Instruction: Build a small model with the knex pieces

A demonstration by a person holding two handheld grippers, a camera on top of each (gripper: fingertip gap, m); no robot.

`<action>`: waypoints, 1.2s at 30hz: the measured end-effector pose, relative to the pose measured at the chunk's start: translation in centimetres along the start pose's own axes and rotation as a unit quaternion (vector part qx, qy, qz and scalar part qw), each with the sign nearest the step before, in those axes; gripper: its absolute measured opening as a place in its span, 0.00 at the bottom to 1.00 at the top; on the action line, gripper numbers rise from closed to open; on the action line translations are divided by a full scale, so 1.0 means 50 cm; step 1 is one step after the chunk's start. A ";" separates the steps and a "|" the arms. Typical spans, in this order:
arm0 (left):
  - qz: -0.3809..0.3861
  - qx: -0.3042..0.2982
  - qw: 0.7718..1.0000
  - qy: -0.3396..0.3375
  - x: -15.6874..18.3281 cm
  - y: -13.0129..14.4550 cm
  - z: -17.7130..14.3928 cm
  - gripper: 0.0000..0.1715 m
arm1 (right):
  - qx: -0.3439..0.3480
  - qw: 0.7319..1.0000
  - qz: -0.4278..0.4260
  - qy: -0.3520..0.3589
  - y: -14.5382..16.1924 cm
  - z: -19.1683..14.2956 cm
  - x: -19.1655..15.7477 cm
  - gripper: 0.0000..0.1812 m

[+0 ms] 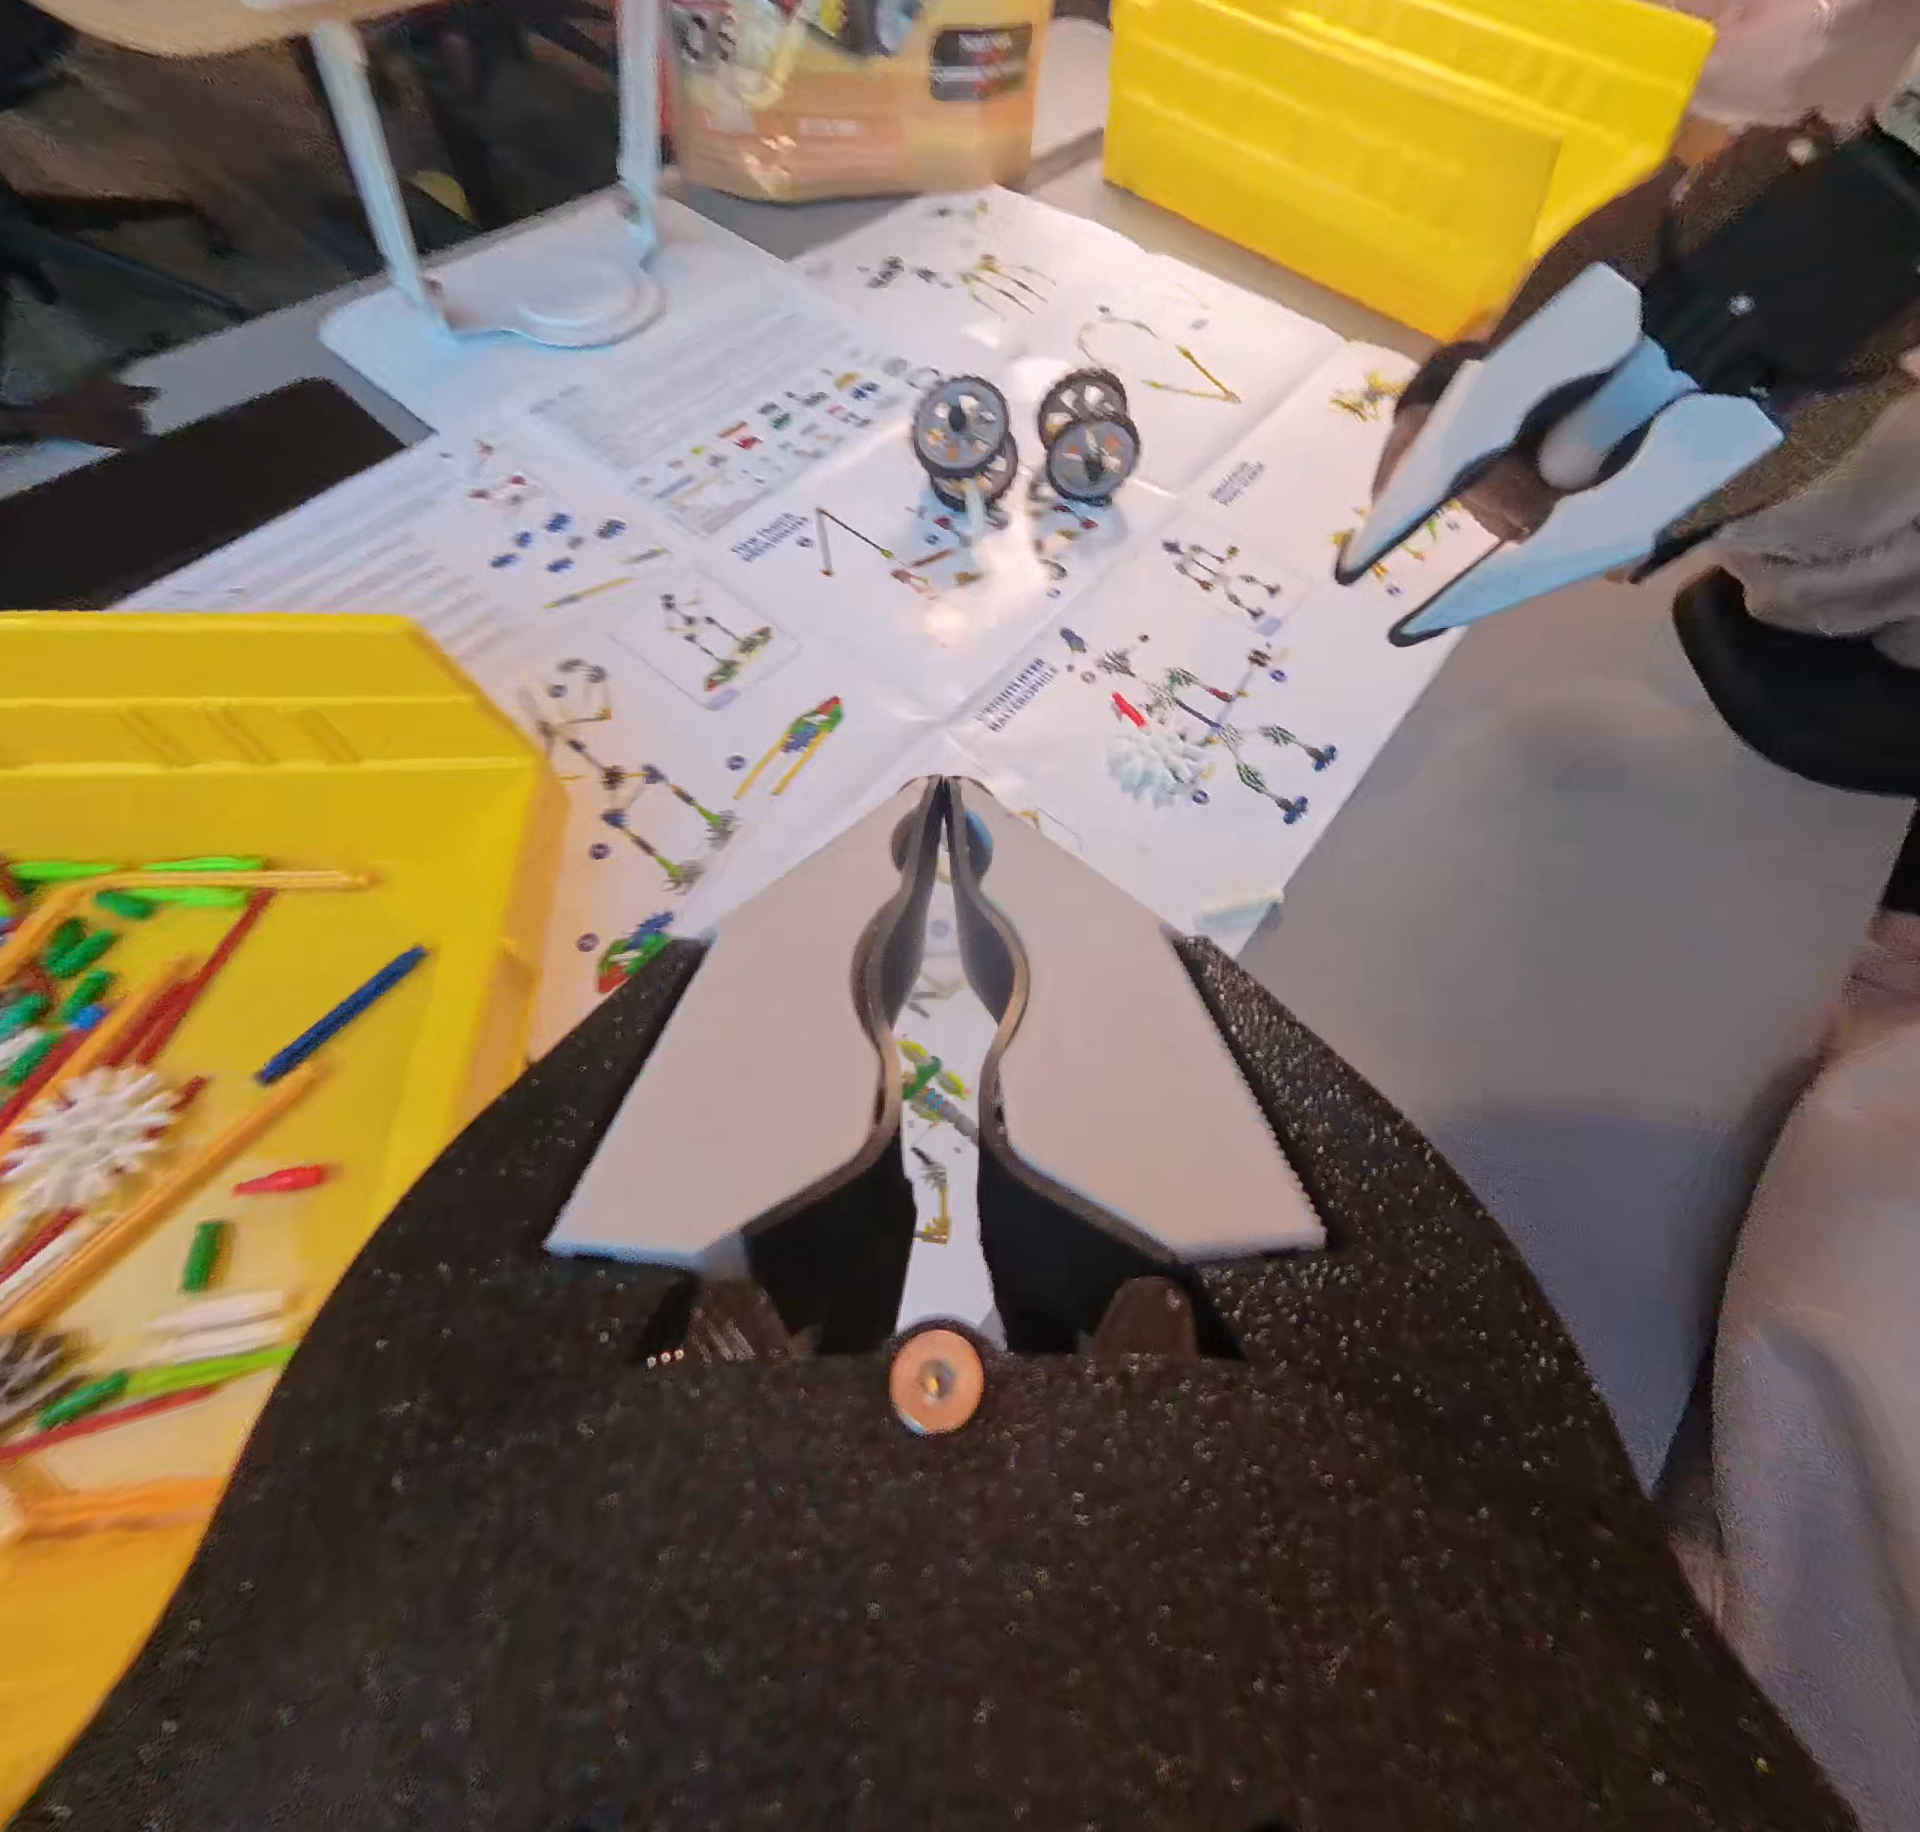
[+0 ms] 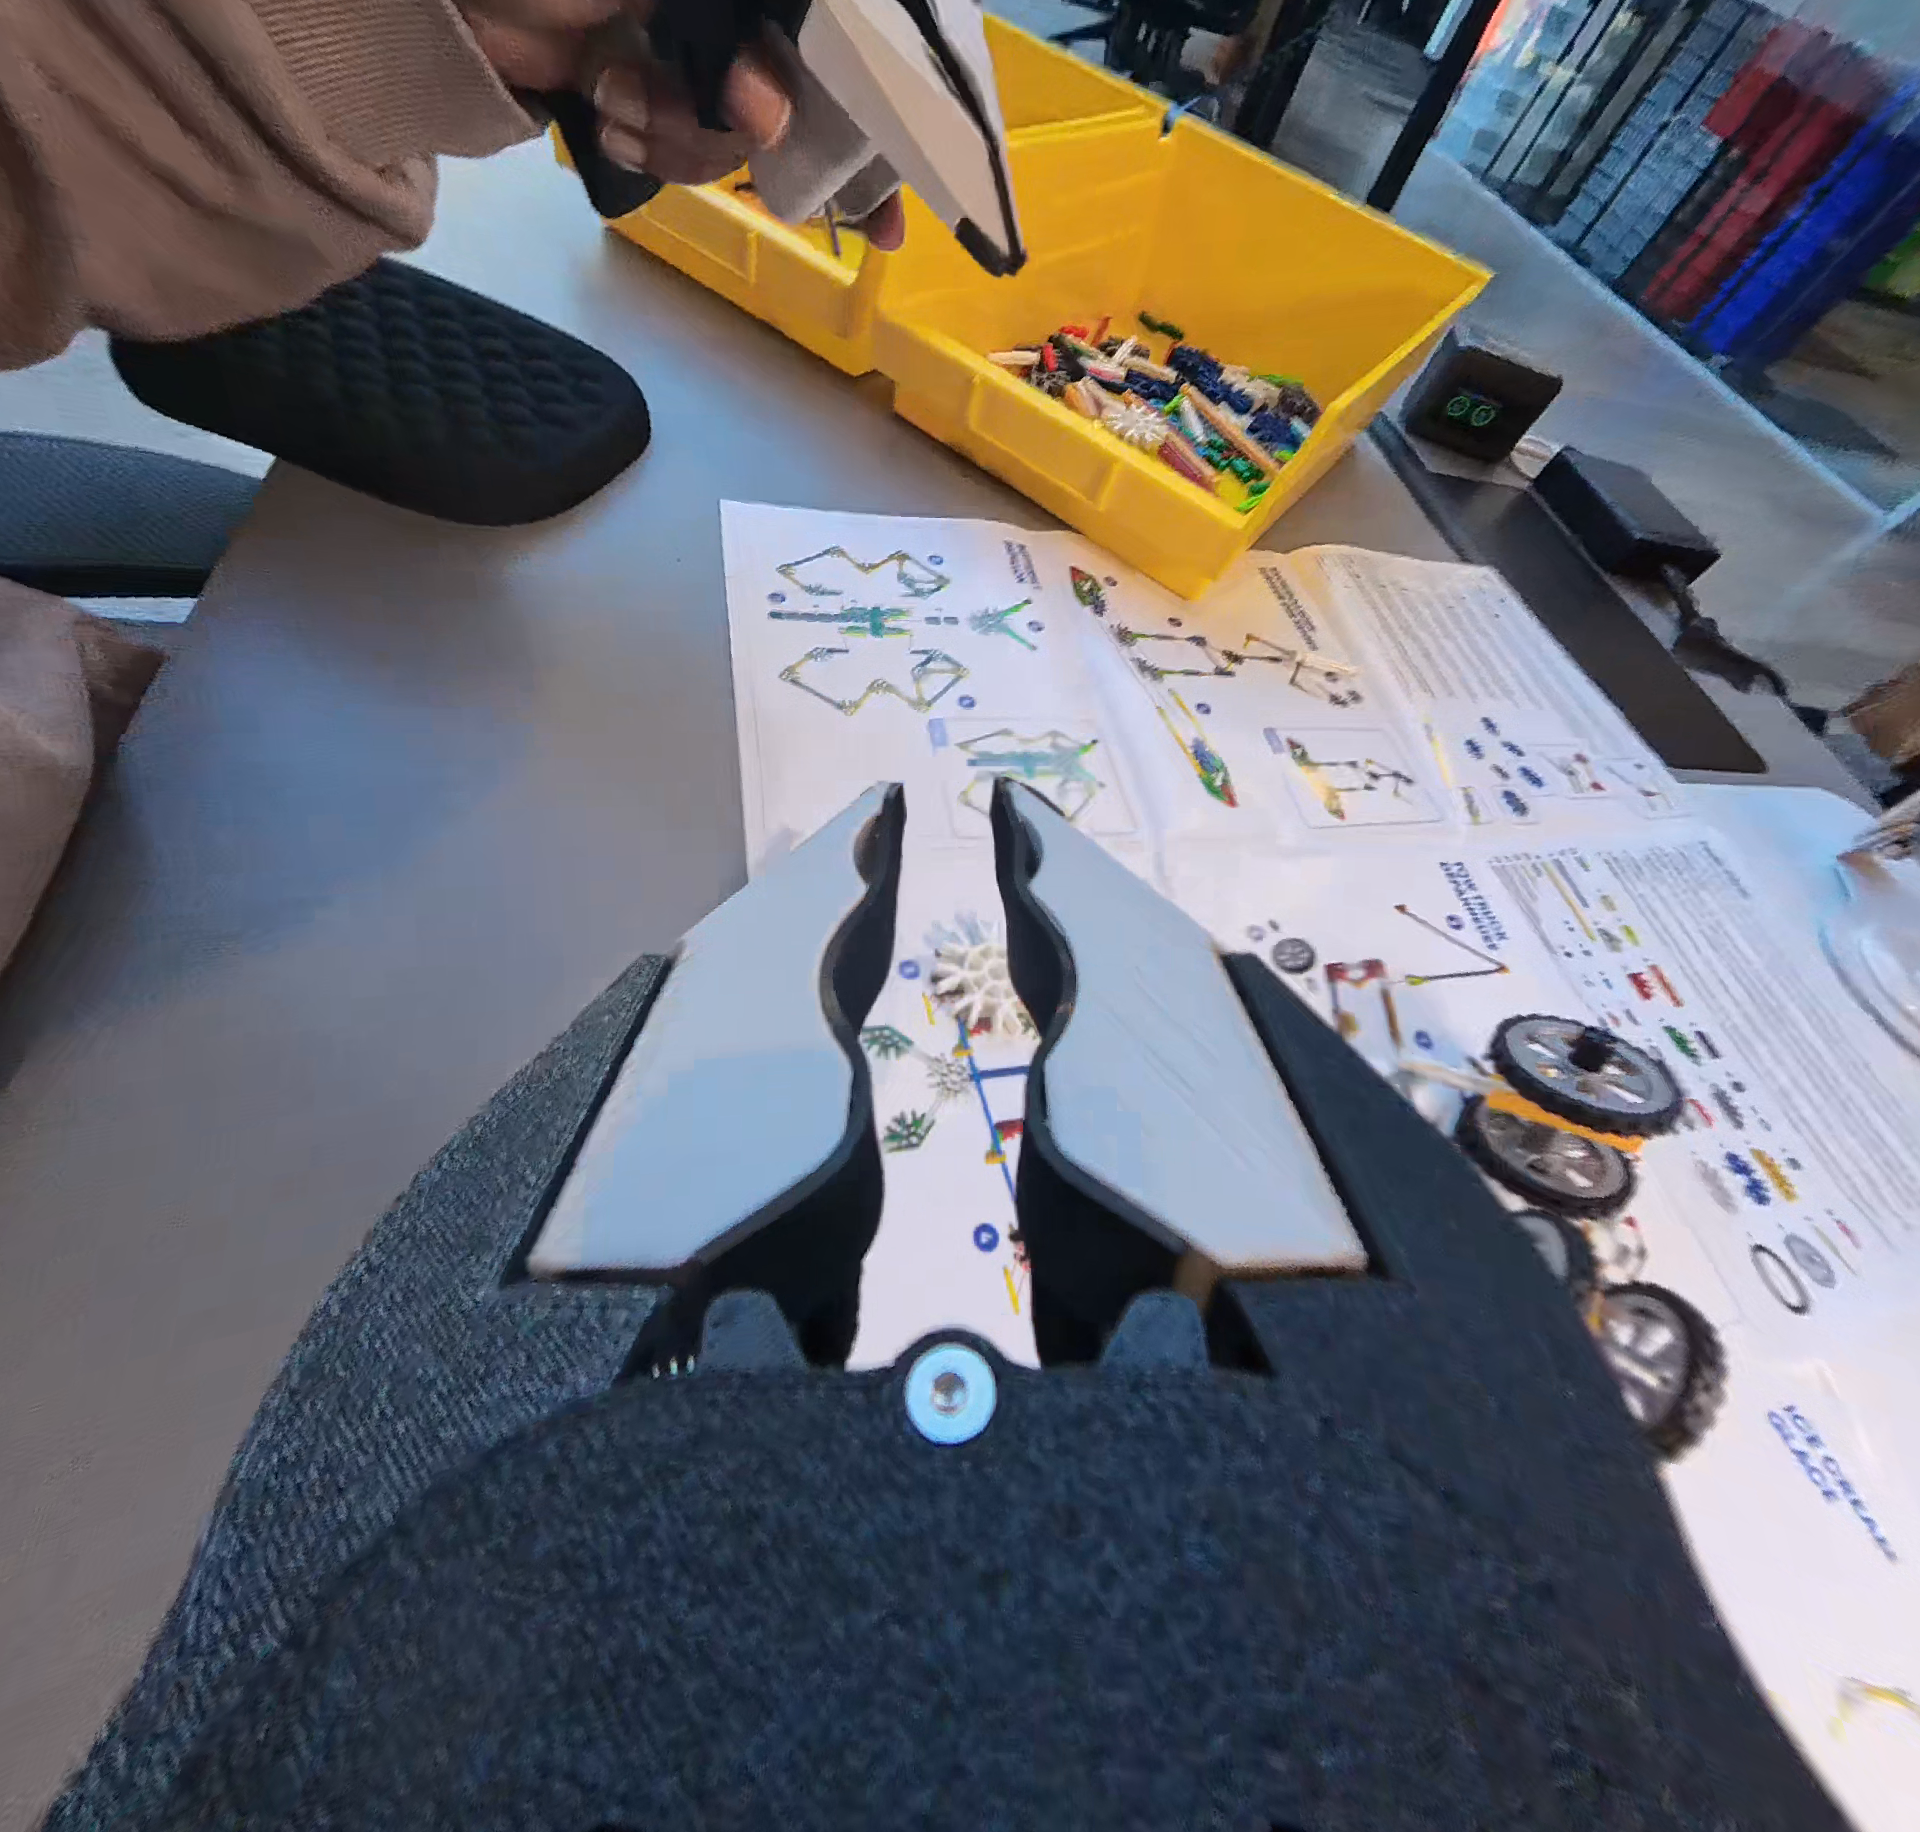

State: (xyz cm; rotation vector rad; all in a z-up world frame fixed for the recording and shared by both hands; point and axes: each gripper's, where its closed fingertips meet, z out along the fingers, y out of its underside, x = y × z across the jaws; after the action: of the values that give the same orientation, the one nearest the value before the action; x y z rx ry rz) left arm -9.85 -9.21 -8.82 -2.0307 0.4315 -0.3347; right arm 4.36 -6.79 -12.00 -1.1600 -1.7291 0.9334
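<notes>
Two sets of fingers hang empty over the instruction sheet (image 2: 1195, 702) on the counter (image 2: 416, 743), my left (image 1: 940, 783) pinched together, my right (image 2: 948, 793) narrowly parted, with the wheeled build (image 1: 1023, 447) unfinished and loose parts in the yellow bin (image 2: 1382, 328).

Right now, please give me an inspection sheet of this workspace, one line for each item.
Surface: grey table, mostly covered by an unfolded instruction sheet.
Job's things: yellow bin of coloured rods and connectors; wheeled model standing on the sheet.
Clutter: second yellow bin, printed box, white lamp base.
Grippers: left gripper jaws closed, empty; right gripper jaws slightly apart, empty, above the sheet.
Cables: black adapter with a cord at the table edge.
Surroundings: chairs, coloured storage drawers.
</notes>
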 end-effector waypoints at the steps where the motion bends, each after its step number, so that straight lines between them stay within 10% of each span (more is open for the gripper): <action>1: 0.013 -0.019 0.999 0.029 0.028 0.014 0.020 0.01 | -0.018 1.000 0.004 -0.019 0.016 0.007 -0.013 0.10; 6: 0.140 -0.138 0.969 0.150 0.171 0.155 0.132 0.17 | -0.080 0.996 -0.015 -0.034 0.082 0.027 -0.029 0.10; 15: 0.208 -0.188 0.940 0.196 0.195 0.213 0.192 0.02 | -0.094 0.995 0.030 -0.016 0.125 0.010 0.013 0.10; 21: 0.125 -0.120 0.984 -0.045 -0.034 0.076 0.117 0.02 | -0.109 0.993 0.048 0.007 0.153 0.004 0.039 0.10; 24: 0.060 -0.142 0.963 -0.221 -0.216 0.054 0.022 0.03 | -0.115 0.991 0.066 0.008 0.160 0.018 0.047 0.10; 27: 0.042 -0.145 0.953 -0.261 -0.257 0.052 0.003 0.18 | -0.127 0.989 0.076 0.000 0.163 0.037 0.037 0.13; 36: 0.040 -0.118 0.990 0.073 0.035 0.088 0.212 0.19 | -0.209 0.971 0.117 -0.015 0.187 0.092 0.021 0.33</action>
State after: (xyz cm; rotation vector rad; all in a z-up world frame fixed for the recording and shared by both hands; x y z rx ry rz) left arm -4.67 -3.63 -17.55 -2.2194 0.6688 -0.3985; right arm 2.93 -3.64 -21.87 -1.6604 -1.8967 0.7407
